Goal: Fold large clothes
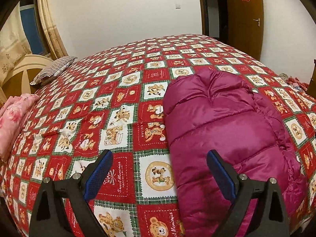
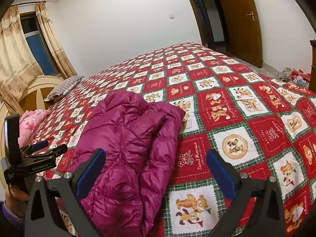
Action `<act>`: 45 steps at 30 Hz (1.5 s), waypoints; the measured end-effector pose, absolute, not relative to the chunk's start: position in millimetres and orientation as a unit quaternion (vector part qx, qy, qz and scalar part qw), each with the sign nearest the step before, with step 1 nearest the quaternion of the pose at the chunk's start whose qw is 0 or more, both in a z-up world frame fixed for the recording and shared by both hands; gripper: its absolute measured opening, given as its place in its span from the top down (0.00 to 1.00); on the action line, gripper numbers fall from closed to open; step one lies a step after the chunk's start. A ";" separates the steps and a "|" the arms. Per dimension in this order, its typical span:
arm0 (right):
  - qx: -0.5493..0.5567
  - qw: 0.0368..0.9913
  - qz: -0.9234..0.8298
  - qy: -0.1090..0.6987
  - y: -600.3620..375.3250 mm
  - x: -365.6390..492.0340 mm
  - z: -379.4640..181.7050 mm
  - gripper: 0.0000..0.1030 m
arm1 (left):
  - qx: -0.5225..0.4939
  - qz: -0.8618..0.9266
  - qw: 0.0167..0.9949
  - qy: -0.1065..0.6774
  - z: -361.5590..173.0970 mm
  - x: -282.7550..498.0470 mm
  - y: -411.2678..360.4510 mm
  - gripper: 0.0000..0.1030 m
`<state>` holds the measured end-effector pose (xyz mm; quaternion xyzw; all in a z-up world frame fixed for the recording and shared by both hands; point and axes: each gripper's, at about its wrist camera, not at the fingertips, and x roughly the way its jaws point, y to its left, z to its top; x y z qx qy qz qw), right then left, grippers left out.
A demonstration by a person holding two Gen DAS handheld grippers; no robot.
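A magenta puffer jacket (image 1: 223, 122) lies folded into a long bundle on the red bear-print bedspread (image 1: 122, 106). My left gripper (image 1: 160, 173) is open and empty above the bedspread, with the jacket's left edge under its right finger. In the right wrist view the jacket (image 2: 130, 150) lies at lower left. My right gripper (image 2: 156, 171) is open and empty, hovering over the jacket's right edge and the bedspread (image 2: 246, 122). The left gripper (image 2: 47, 148) also shows at the far left of this view, held by a hand.
A striped pillow (image 1: 53, 70) and a pink folded cloth (image 1: 13, 118) lie at the bed's left side by the cream headboard (image 1: 25, 69). Curtains and a window stand behind. A wooden door (image 1: 244, 19) is at the back right. Clutter (image 2: 296, 75) lies beyond the bed's right corner.
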<state>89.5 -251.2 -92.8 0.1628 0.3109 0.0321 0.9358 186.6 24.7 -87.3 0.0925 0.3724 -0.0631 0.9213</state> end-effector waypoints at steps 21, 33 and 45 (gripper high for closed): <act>0.259 0.872 0.109 0.401 -253.9 170.3 -166.2 0.00 | -0.258 -0.256 0.811 0.459 -167.8 270.1 62.6 0.07; 0.157 0.879 0.146 0.425 -213.7 192.0 -164.7 0.04 | -0.191 -0.287 0.828 0.443 -166.7 270.8 55.9 0.07; 0.188 0.863 0.172 0.437 -195.9 165.1 -160.6 0.52 | -0.177 -0.283 0.833 0.441 -157.9 239.7 68.9 0.20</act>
